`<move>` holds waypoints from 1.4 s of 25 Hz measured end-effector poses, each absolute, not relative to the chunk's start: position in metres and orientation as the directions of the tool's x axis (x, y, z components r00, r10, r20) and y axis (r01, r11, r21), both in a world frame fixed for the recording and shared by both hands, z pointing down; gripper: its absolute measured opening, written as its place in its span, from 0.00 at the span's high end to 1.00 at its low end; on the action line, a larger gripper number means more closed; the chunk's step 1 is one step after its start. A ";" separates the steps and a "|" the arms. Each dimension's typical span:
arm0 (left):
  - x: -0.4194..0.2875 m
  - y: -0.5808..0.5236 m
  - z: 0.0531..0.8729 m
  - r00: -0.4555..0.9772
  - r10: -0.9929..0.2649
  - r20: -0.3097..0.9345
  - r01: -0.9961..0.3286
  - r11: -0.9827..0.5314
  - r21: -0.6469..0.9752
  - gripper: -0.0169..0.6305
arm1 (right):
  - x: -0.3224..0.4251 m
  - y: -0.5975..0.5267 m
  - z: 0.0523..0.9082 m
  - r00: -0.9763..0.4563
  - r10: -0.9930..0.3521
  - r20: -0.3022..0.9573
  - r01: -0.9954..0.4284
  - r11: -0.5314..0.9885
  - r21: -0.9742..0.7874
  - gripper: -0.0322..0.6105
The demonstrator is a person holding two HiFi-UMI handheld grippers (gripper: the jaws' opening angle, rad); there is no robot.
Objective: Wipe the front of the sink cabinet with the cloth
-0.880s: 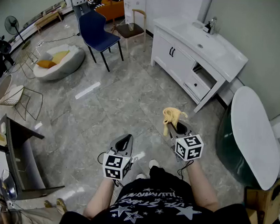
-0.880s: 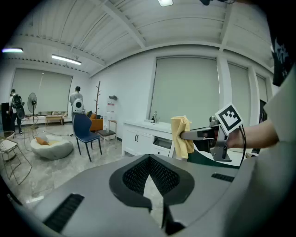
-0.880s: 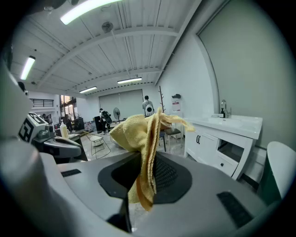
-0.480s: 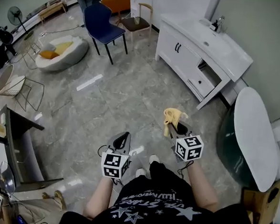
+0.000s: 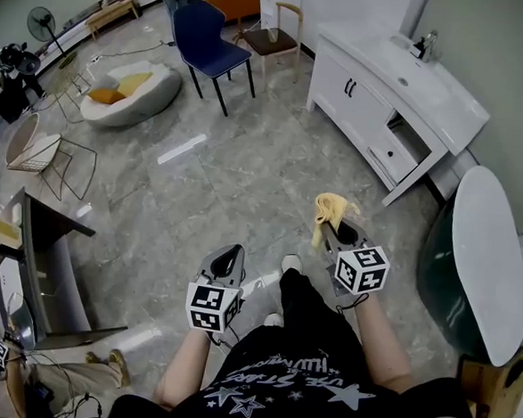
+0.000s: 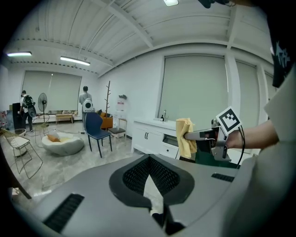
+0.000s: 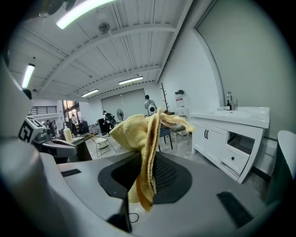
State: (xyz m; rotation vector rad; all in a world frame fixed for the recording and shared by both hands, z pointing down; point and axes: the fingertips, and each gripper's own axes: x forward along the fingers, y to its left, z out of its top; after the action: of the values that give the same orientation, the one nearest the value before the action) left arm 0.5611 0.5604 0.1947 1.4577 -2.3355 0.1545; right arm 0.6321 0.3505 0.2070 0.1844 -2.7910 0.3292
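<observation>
Shoe stepped forward, right tongs clamping cloth

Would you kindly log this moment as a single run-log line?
stage: wiping not begun | right hand-held gripper: shut on yellow cloth | left hand-held gripper: shut, empty | sink cabinet: ahead, untouched

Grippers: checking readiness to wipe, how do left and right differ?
The left gripper is shut and empty; the right gripper is shut on the yellow cloth. The right gripper is closer to the sink cabinet than the left gripper. Both hang over the floor, short of it.
</observation>
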 end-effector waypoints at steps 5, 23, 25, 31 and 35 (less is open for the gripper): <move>0.534 0.544 0.191 -0.408 -0.834 0.370 -0.877 0.471 0.095 0.95 | 0.599 0.323 0.208 -0.946 -0.091 0.312 -0.166 0.961 -0.222 0.82; 0.246 0.310 0.182 -0.470 -0.785 0.403 -0.828 0.551 0.107 0.95 | 0.305 0.066 0.245 -0.937 -0.082 0.341 -0.201 0.923 -0.329 0.82; 0.215 0.275 0.179 -0.463 -0.789 0.404 -0.832 0.544 0.107 0.95 | 0.274 0.030 0.240 -0.939 -0.092 0.333 -0.209 0.918 -0.337 0.82; 0.155 0.200 0.166 -0.433 -0.798 0.420 -0.844 0.523 0.123 0.95 | 0.221 -0.047 0.238 -0.931 -0.124 0.343 -0.247 0.906 -0.343 0.82; 0.126 0.174 0.173 -0.423 -0.798 0.428 -0.856 0.508 0.100 0.95 | 0.209 -0.072 0.251 -0.920 -0.137 0.368 -0.275 0.893 -0.355 0.82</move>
State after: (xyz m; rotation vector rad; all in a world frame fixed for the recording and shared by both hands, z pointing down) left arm 0.1259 0.1743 0.1726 1.3628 -2.3313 0.1841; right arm 0.2087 -0.0716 0.2515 0.3058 -2.7235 0.5808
